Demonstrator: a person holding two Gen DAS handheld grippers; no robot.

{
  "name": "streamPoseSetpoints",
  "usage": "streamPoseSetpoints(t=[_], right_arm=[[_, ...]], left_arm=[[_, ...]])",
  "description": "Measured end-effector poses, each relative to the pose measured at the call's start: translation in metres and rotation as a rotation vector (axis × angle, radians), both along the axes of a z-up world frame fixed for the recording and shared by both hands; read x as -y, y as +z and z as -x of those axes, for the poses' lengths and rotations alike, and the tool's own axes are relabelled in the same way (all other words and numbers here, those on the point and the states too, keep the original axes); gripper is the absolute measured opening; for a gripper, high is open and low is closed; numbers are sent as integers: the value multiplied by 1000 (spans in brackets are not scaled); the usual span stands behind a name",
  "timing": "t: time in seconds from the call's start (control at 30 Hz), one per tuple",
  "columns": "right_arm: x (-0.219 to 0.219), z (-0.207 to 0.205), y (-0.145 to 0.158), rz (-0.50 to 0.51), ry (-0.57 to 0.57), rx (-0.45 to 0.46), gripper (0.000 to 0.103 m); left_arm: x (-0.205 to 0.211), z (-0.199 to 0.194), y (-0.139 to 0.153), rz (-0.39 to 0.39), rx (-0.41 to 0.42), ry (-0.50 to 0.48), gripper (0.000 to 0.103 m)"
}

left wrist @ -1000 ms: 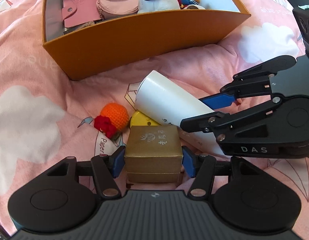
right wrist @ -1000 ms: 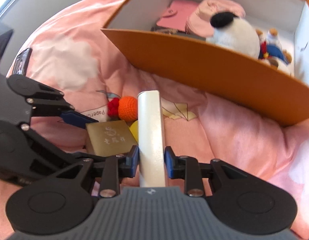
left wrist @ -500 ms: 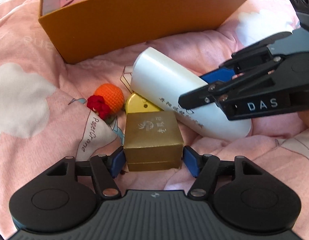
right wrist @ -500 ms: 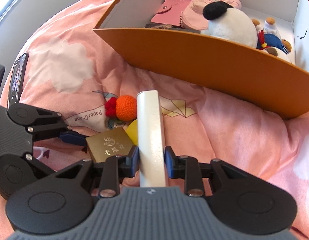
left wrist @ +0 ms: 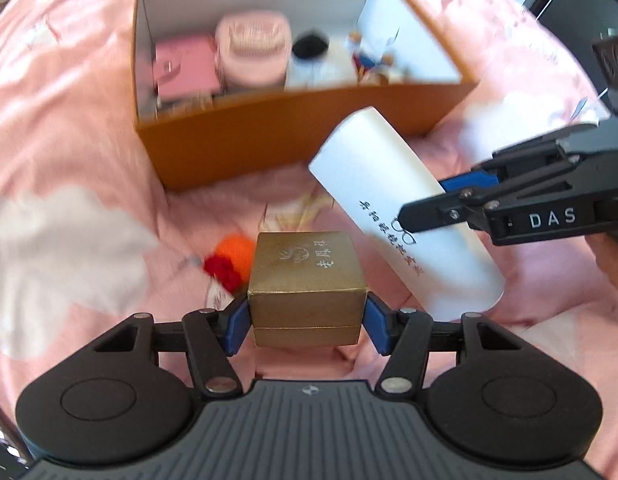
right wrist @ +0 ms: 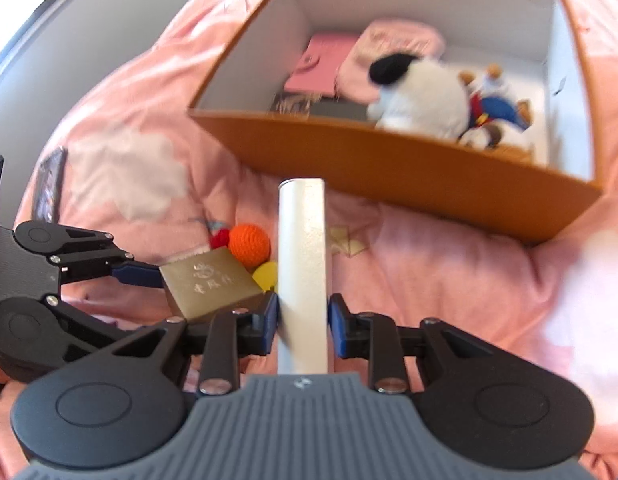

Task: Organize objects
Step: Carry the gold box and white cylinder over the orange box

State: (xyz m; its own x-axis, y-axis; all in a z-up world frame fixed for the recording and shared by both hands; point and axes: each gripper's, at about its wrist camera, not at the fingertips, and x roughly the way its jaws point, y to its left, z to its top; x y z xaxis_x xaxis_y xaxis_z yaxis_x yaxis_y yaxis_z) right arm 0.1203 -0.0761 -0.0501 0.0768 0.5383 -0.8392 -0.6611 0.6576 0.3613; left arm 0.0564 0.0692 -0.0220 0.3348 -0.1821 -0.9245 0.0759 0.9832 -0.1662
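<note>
My left gripper (left wrist: pixel 307 322) is shut on a gold box (left wrist: pixel 307 280) and holds it above the pink bedding; the box also shows in the right wrist view (right wrist: pixel 211 284). My right gripper (right wrist: pixel 302 320) is shut on a white case (right wrist: pixel 303 264), which shows in the left wrist view (left wrist: pixel 401 220) tilted in the air to the right of the gold box. The orange storage box (left wrist: pixel 293 132) lies open ahead, also in the right wrist view (right wrist: pixel 393 176). An orange and red crochet ball (right wrist: pixel 249 242) and a yellow thing (right wrist: pixel 267 274) lie on the bedding below.
The storage box holds a pink wallet (left wrist: pixel 187 70), a pink pouch (left wrist: pixel 253 52), a white and black plush (right wrist: pixel 421 98) and a small doll (right wrist: pixel 495 106). Pink bedding (left wrist: pixel 69 160) with white clouds surrounds everything. A phone (right wrist: pixel 49 190) lies at the left.
Both grippers have lifted their objects off the bedding and risen, so the inside of the storage box now shows. The yellow thing under the gold box is uncovered.
</note>
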Motion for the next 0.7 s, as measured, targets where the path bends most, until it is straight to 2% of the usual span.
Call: streamPoseSetpoints(t=[0.13,0.27,0.37,0.47,0.57,0.7], right_arm=[[14,-2,29,-30,-45,53,29],[30,-11,65,-86,-98,105,29],[40,-27,93,-115,-146,163,29],[44,-49,115,-110,-202,246,29],[41,-81,122,-87,-259,300,29],[29,-124,106,-12,-311,309,29]], left_arm=[[2,-7,30,2,65,-27,67],[1,-19,57,37,117,-48,67],[1,-38,73,63,166,-64,67],[5,-59,88,44,223,-73,67],[8,-88,91,50,234,-80,67],[15,-124,79,73,212,-91,67]])
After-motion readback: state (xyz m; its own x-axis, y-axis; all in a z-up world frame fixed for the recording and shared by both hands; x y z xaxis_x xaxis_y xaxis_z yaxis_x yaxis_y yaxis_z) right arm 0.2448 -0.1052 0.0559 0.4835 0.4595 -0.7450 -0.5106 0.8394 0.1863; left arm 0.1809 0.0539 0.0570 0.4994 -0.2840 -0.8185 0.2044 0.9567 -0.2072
